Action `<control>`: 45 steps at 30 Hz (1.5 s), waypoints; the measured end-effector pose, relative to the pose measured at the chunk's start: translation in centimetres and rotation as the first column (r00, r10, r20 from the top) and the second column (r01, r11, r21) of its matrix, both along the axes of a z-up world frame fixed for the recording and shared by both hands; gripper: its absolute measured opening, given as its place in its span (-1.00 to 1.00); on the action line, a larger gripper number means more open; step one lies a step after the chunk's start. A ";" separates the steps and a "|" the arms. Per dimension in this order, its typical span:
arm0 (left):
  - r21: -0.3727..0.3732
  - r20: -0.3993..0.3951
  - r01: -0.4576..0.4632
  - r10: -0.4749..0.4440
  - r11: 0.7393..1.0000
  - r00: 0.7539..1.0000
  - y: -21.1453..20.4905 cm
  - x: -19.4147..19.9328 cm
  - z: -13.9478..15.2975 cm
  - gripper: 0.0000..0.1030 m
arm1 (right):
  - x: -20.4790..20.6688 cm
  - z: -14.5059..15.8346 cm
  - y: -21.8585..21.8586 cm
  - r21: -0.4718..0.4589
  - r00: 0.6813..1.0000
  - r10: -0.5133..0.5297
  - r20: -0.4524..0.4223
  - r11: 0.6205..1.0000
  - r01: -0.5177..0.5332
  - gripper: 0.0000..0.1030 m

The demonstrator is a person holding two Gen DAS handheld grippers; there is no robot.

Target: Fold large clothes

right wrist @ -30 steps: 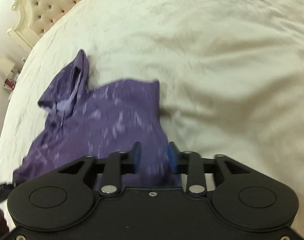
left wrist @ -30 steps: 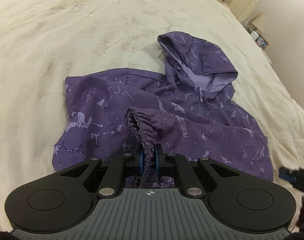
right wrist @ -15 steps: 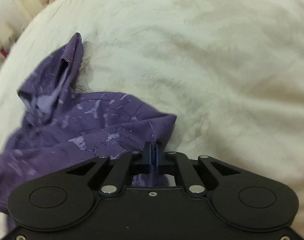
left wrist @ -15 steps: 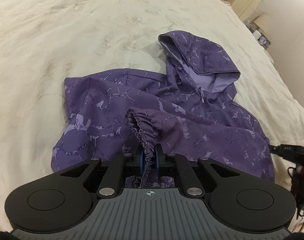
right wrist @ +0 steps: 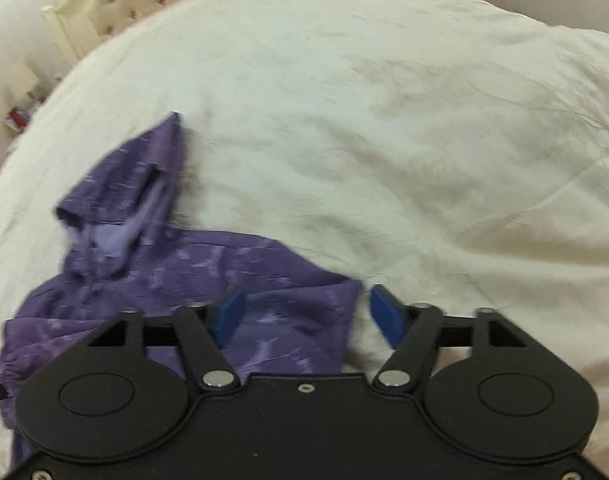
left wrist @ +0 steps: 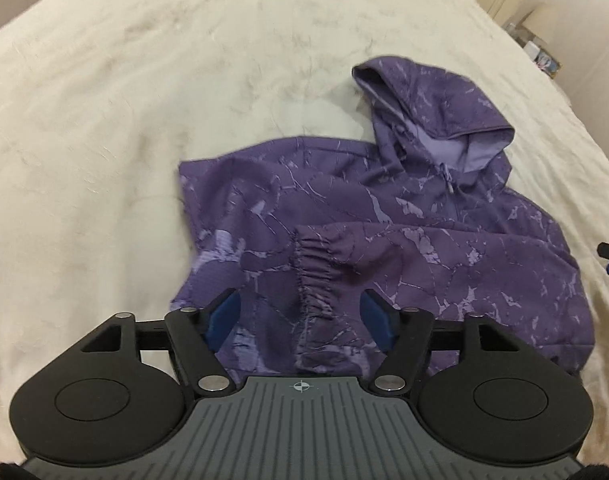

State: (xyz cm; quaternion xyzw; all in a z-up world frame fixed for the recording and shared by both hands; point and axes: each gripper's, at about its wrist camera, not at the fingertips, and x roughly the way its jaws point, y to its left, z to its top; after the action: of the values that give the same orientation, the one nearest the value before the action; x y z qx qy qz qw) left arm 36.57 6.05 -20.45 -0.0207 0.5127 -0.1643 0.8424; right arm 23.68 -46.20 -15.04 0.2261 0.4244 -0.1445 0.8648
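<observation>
Both sets of fingers are spreading apart with nothing pinched between them: the left gripper (left wrist: pixel 300 318) has its blue pads (left wrist: pixel 223 317) standing to either side of the gathered sleeve cuff (left wrist: pixel 314 280), clear of the cloth, and the right gripper (right wrist: pixel 304 314) is opening over the jacket's edge, its pads off the fabric too.

Largest in view is the bed (left wrist: pixel 144 120), covered by a cream quilt with a faint pattern (rumpled in places). A tufted cream headboard (right wrist: pixel 144 4) shows at the far end in the right wrist view.

On the quilt lies the purple hooded jacket (left wrist: pixel 384 240), marbled with lighter lilac veins, spread fairly flat. One sleeve is laid across its front, the cuff ending near the middle of the body. Its hood (left wrist: pixel 436 120) points toward the headboard, the pale lining showing at the opening. A small zipper pull (left wrist: pixel 449 184) hangs just below the hood's throat.
</observation>
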 end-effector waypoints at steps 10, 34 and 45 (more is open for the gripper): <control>0.123 0.015 0.067 -0.069 0.990 0.998 -0.5 -2.0 -3.3 0.33 | -2.4 -4.9 5.6 -0.046 0.970 0.112 -0.215 0.991 -0.124 0.52; 0.018 0.203 0.159 -0.159 0.987 0.966 -6.6 9.0 4.2 0.37 | 10.4 3.5 9.8 -0.230 0.936 0.352 0.027 0.913 -0.337 0.59; 0.059 0.139 0.231 -0.237 0.971 0.961 -11.1 17.0 -1.1 0.37 | 22.1 -4.0 9.6 -0.387 0.900 0.409 -0.149 0.814 -0.434 0.57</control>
State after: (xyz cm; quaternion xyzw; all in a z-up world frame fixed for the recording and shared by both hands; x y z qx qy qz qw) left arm 53.53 -5.03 -21.58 0.0699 0.4521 -0.2530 0.8525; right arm 45.74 -36.56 -19.01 -0.0647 0.4492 -0.0421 0.8901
